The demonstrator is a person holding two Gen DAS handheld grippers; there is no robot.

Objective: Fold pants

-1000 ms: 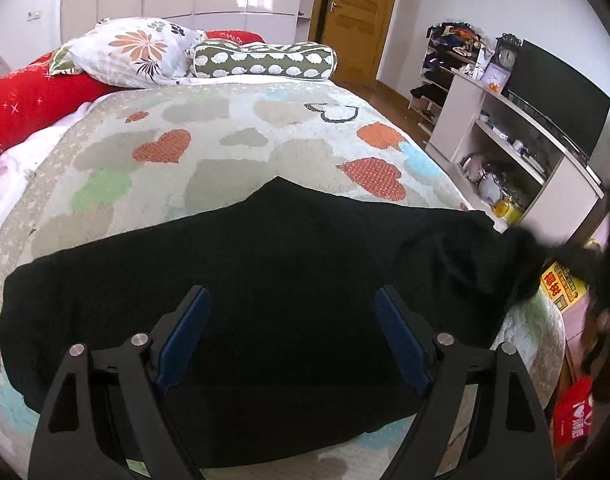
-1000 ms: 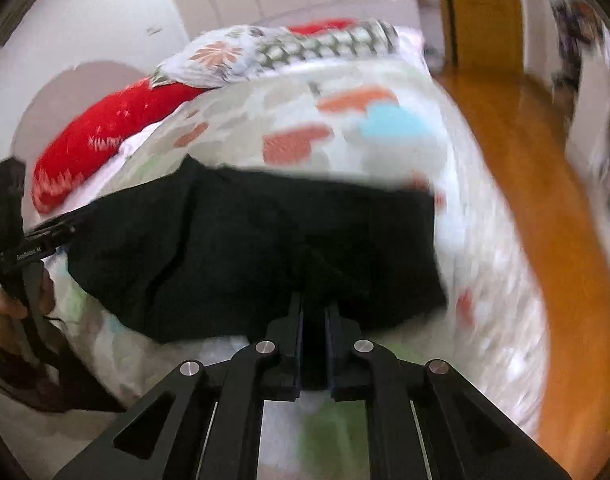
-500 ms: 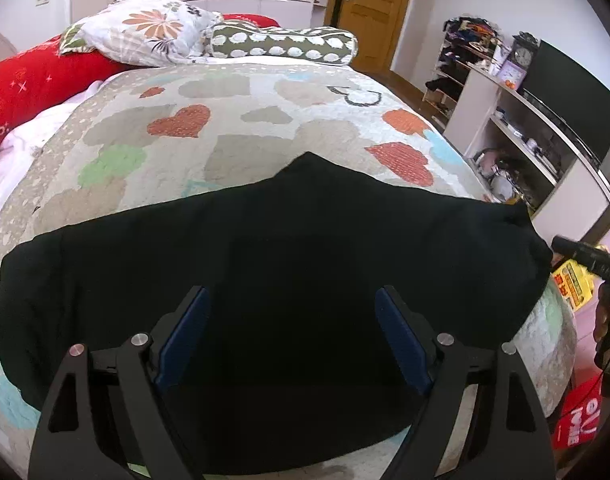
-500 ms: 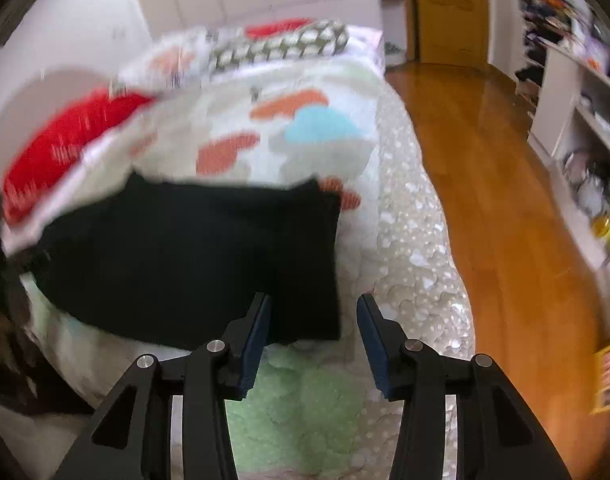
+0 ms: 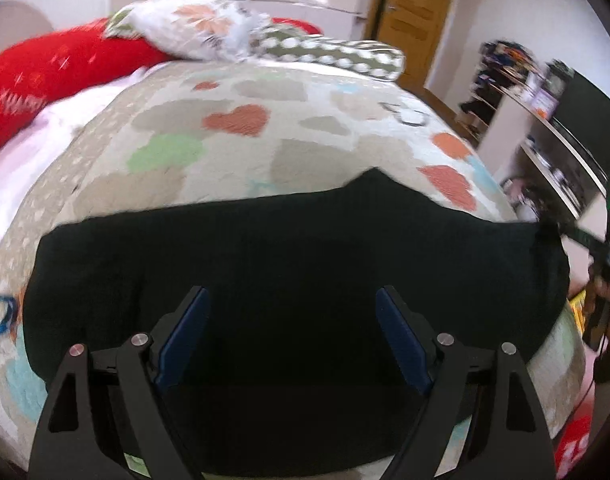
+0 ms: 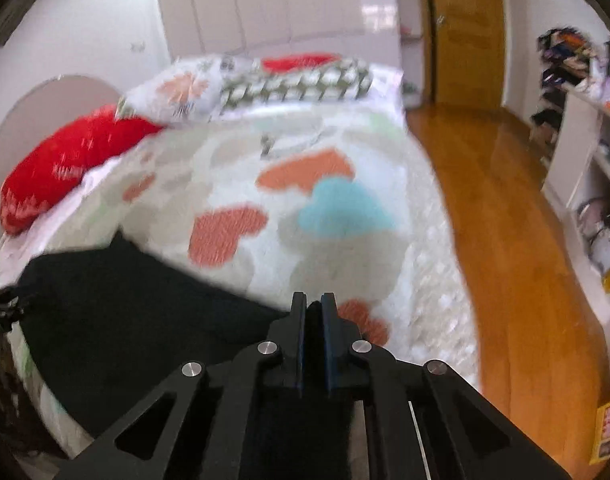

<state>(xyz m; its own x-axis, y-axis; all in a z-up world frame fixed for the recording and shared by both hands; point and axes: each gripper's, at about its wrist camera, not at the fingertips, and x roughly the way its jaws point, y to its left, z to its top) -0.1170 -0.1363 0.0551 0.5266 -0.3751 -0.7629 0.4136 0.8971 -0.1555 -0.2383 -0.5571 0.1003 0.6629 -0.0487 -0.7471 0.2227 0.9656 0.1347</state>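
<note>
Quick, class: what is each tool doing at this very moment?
Left tool: open, hovering over the black fabric pants, holding nothing.
Right tool: closed on the pants' edge, dark cloth showing between its fingers.

The pants (image 5: 289, 264) are plain black. The bedspread (image 5: 265, 148) beneath them is pale cream with hearts in orange-red, light green, sky blue and dull beige. At the head of the bed lie a bright red pillow (image 5: 53, 68) flecked with white marks, a white pillow (image 5: 193, 28) printed with orange flowers, and an olive-green bolster (image 5: 337, 54) with rows of white spots, though blur softens that pattern. The left claw (image 5: 295, 332) is black with dark blue pads; the right claw (image 6: 313, 328) is black too, its pads seemingly blue. The floor (image 6: 505, 220) is glossy amber wood, and the door (image 6: 463, 28) is a similar honey brown.
</note>
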